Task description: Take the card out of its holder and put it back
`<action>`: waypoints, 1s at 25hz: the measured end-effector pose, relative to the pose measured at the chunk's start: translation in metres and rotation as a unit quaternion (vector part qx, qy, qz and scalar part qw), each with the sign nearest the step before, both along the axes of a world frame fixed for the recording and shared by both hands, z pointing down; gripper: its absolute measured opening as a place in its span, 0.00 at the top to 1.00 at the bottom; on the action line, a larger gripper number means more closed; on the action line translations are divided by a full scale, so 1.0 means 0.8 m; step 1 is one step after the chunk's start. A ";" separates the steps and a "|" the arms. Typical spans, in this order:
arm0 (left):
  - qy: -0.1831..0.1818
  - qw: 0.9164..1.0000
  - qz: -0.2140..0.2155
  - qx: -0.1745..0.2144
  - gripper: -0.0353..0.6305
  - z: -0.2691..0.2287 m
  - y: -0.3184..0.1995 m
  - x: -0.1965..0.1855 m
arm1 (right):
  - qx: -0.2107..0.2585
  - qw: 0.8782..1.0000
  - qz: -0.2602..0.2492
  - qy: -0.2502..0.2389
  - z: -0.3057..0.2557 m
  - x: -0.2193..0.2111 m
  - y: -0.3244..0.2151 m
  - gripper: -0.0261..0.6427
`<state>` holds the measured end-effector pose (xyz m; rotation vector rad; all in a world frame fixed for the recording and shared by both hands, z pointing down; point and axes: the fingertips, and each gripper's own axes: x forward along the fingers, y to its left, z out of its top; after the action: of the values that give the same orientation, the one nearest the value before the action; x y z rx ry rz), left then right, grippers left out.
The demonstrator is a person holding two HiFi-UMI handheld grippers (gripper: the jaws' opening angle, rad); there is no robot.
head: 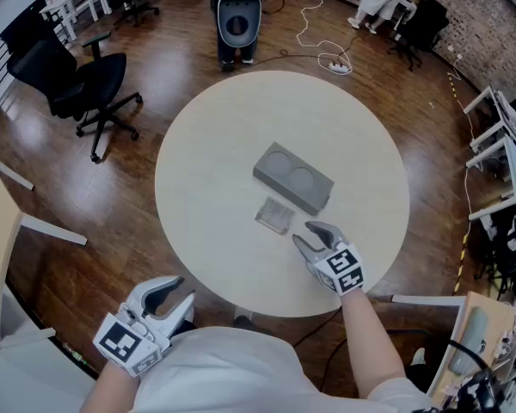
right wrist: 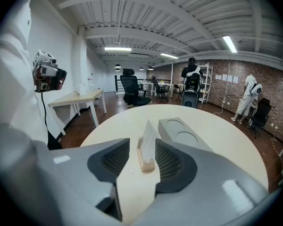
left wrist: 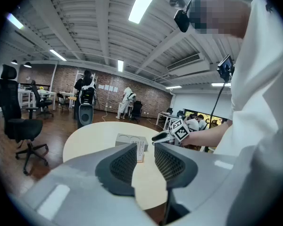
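pale grey plastic first, closest to the person: the left gripper hangs back by the person's body, off the edge of the round table and well apart from the grey block. its jaws are a little apart with nothing between them; i'd guess it is parked there because this step needs only one tool.

further out, the right gripper is over the table, tipped downward, on the person's side of the grey block. its jaws are spread and empty. seen along them, they line up on the card, so it looks to be aimed for a pinch not yet made.

the card stands upright in its small wooden holder, just beside the grey block on its near side, so the task's pull-out has not begun.

counting: two grippers, one card, one holder, one grey block with two round recesses, one table.

beyond the grey block, on the wood floor, one black office chair and one white power strip.
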<state>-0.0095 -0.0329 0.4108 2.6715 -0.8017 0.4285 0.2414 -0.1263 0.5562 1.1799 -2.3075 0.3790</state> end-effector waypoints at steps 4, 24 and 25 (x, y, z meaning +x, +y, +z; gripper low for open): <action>-0.008 1.000 -0.012 0.004 0.76 -0.001 -0.003 0.008 | -0.015 1.000 -0.012 -0.007 0.025 0.014 -0.037 0.70; -0.031 0.996 -0.083 -0.027 0.76 0.014 -0.014 -0.016 | -0.056 0.993 -0.090 -0.056 0.082 -0.033 -0.083 0.93; -0.031 0.996 -0.082 -0.025 0.76 0.014 -0.015 -0.017 | -0.056 0.993 -0.087 -0.057 0.081 -0.032 -0.083 0.93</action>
<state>-0.0229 -0.0449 0.4217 2.5331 -1.0049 0.4853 0.2155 -0.1930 0.6206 0.9161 -2.4309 0.5153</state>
